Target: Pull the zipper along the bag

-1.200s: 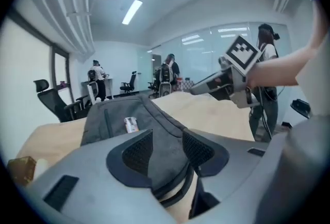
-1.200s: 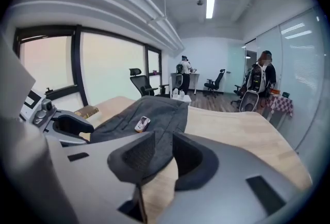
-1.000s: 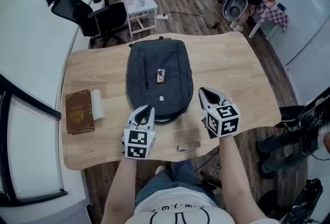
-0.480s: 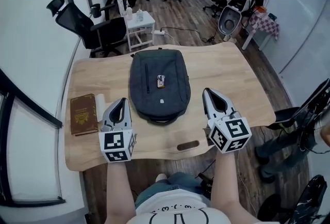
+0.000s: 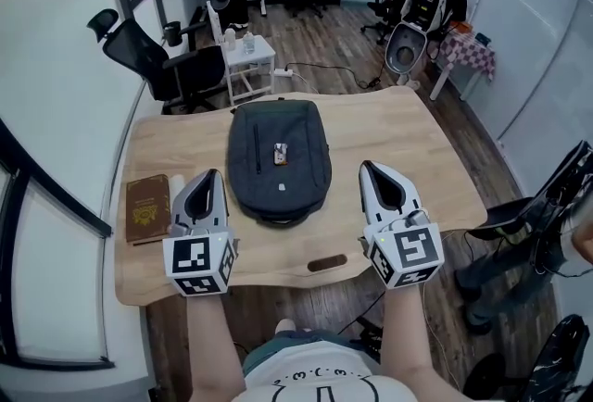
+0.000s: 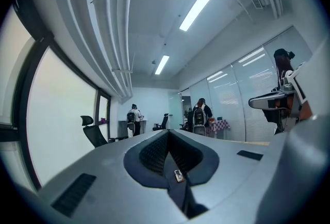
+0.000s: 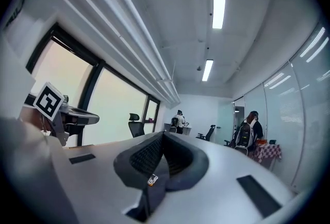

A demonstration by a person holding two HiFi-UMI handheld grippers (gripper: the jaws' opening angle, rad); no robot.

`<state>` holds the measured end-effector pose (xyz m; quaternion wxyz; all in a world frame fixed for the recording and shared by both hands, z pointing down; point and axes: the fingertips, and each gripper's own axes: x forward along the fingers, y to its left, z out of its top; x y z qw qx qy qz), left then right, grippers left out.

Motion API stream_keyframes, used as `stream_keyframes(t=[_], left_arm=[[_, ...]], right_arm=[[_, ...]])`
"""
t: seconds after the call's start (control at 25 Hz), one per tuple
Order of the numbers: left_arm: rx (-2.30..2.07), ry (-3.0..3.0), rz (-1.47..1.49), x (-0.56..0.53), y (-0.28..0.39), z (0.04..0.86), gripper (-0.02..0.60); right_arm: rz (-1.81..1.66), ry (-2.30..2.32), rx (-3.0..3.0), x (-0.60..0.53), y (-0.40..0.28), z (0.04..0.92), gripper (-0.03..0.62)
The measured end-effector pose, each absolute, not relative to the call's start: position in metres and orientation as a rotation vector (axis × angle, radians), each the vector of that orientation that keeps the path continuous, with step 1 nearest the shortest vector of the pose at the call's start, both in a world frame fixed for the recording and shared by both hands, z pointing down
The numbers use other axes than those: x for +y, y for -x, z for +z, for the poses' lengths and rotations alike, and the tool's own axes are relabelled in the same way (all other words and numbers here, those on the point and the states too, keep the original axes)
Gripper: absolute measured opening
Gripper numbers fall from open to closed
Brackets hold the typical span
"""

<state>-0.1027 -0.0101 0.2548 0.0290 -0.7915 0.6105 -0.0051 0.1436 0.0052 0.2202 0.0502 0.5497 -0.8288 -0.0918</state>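
A dark grey backpack lies flat on the wooden table, with a small tag on its front. My left gripper hangs above the table to the bag's left, shut and empty. At the bag's right, my right gripper is also shut on nothing. Neither touches the bag. In the left gripper view the left gripper points up into the room, jaws pressed together. The right gripper in its own view is likewise tilted up with jaws together. The zipper pull cannot be made out.
A brown book lies near the table's left edge, partly behind my left gripper. Behind the table stand a black office chair and a small white side table. People stand and sit at the room's far end.
My left gripper has moved left, away from the bag's near end, and its jaws have come together. Both grippers have risen and tilted upward. The bag has not moved.
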Motion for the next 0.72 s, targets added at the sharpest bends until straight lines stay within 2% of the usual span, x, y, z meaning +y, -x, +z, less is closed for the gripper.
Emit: stream_keyframes(t=[0.72], left_arm=[[1.836, 2.339, 0.005, 0.006, 0.098, 0.203, 0.015]], right_arm=[[-0.345, -1.742, -2.522, 0.014, -0.141, 0.191, 0.052]])
